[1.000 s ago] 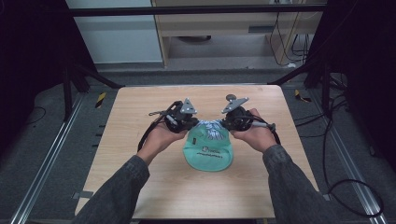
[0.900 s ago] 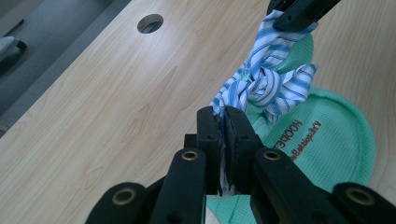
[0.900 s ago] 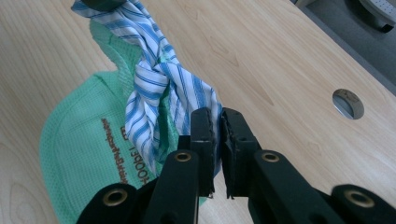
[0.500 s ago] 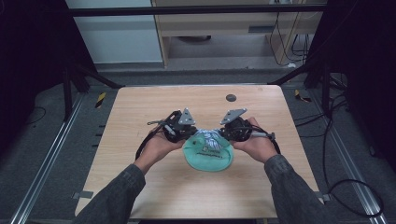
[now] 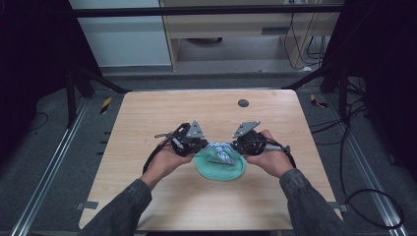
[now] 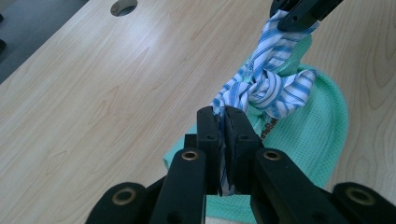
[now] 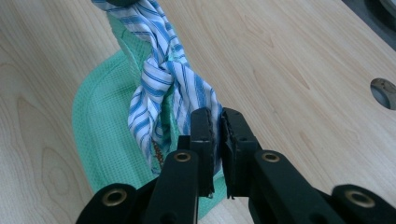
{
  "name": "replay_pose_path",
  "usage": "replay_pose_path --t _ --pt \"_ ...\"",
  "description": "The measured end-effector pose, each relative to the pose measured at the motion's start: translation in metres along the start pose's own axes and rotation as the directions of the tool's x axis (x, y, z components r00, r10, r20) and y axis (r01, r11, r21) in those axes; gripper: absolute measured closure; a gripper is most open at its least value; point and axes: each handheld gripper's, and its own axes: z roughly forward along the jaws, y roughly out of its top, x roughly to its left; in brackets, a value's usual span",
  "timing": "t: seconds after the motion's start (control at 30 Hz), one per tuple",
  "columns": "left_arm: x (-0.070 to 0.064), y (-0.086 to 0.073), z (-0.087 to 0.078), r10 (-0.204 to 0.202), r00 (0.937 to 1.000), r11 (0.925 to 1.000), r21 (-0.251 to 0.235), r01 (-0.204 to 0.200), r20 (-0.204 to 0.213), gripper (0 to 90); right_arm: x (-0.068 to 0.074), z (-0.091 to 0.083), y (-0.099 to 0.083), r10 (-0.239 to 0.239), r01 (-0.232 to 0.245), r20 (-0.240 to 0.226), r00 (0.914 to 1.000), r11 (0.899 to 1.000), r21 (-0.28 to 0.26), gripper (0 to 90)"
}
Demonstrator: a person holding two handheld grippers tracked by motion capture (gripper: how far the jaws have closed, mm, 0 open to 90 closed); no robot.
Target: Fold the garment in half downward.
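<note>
A blue-and-white striped cloth [image 5: 220,152] is twisted into a knot [image 6: 265,88] over a round green waffle cloth [image 5: 220,168] on the wooden table [image 5: 147,118]. My left gripper [image 5: 204,145] is shut on one end of the striped cloth [image 6: 233,100], its jaws pressed together on the fabric. Shut on the other end [image 7: 205,100] is my right gripper [image 5: 236,145]. The knot [image 7: 161,74] hangs between the two grippers, just above the green cloth [image 7: 100,121]. In the left gripper view the right gripper [image 6: 303,11] pinches the strip at the top right.
A round cable hole [image 5: 243,103] sits in the table toward the far side, also seen as a hole [image 6: 123,6] and a hole [image 7: 385,91] in the gripper views. Bare wood lies all around the cloths. Cables trail from both grippers off the table's sides.
Both hands have drawn the grippers and the cloths toward the near edge of the table. The cable hole, covered before, now shows behind them.
</note>
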Motion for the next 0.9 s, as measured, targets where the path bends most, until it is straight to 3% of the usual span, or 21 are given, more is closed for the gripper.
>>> replay_pose_path --t 0.9 --pt "-0.026 -0.024 0.005 -0.022 0.9994 0.9997 -0.007 0.022 0.028 85.6 0.016 0.007 -0.021 -0.012 0.013 -0.034 0.9994 1.0 0.022 82.7"
